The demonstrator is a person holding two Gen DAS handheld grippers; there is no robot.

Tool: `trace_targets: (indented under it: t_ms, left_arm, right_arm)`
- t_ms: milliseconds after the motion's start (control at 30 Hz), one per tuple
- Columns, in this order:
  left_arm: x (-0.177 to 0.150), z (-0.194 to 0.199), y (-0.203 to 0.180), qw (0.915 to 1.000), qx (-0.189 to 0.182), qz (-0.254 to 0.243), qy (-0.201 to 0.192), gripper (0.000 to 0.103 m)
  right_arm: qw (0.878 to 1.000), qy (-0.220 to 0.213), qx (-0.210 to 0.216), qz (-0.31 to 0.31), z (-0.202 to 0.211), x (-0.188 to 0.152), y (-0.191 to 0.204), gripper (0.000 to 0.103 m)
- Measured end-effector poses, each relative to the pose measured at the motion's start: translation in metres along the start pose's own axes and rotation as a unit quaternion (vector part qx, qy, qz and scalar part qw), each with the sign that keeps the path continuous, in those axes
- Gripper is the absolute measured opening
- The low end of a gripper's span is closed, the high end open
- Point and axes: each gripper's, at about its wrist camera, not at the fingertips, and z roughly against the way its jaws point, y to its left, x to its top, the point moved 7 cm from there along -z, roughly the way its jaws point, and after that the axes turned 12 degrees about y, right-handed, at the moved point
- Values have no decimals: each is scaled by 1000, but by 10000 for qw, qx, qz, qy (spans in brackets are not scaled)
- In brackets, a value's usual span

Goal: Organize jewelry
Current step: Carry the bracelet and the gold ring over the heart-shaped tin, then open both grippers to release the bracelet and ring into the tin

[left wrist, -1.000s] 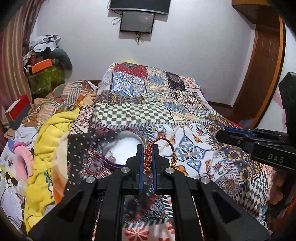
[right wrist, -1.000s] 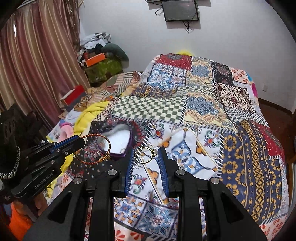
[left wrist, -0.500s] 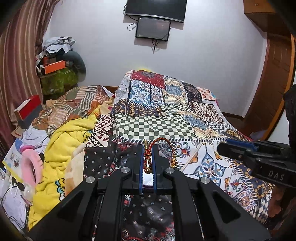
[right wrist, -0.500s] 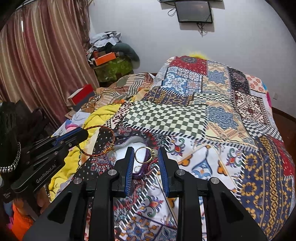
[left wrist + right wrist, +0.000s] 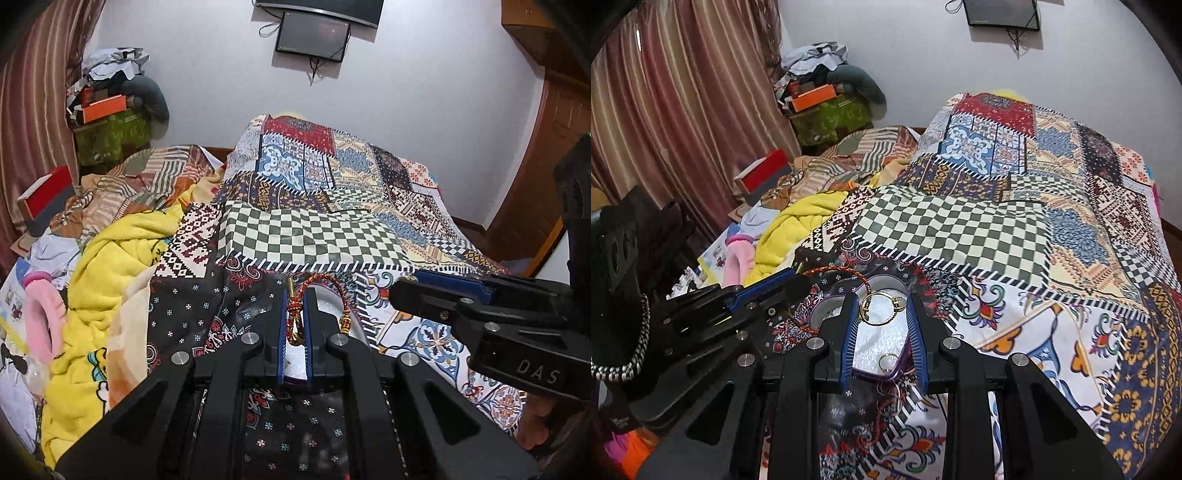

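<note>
Left wrist fisheye sits low over the bed (image 5: pixel 310 236), facing along its jaws toward the far wall and the wall-mounted screen (image 5: pixel 313 35). Right wrist fisheye faces likewise from further right. Both share the heart-shaped box (image 5: pixel 882 332), close below.

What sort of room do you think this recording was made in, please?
Most likely a bedroom in a home: a bed under a patchwork bedspread fills the view, a yellow blanket lies rumpled beside it, and a curtain hangs along the wall.
</note>
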Motion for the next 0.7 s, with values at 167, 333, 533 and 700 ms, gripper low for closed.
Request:
trace_targets:
  t_ms: [167,333,533,700]
  left_arm:
    - [-1,-10,6,9999,22,-49,91,6]
    - [-3,-18,10,9998,30,-63,198,6]
    - [-7,-26,9,9995,30,-105,306,6]
    - [-7,-28,10,9994,30,-91,342,6]
  right_arm:
    - [9997,233,-30,62,-23,-2,0,24]
    - [9989,449,22,101,-39,-7,1,24]
    - [9982,571,-30,189,-49,-12,2,24]
    - [9979,601,-59,213,-53,-12,2,24]
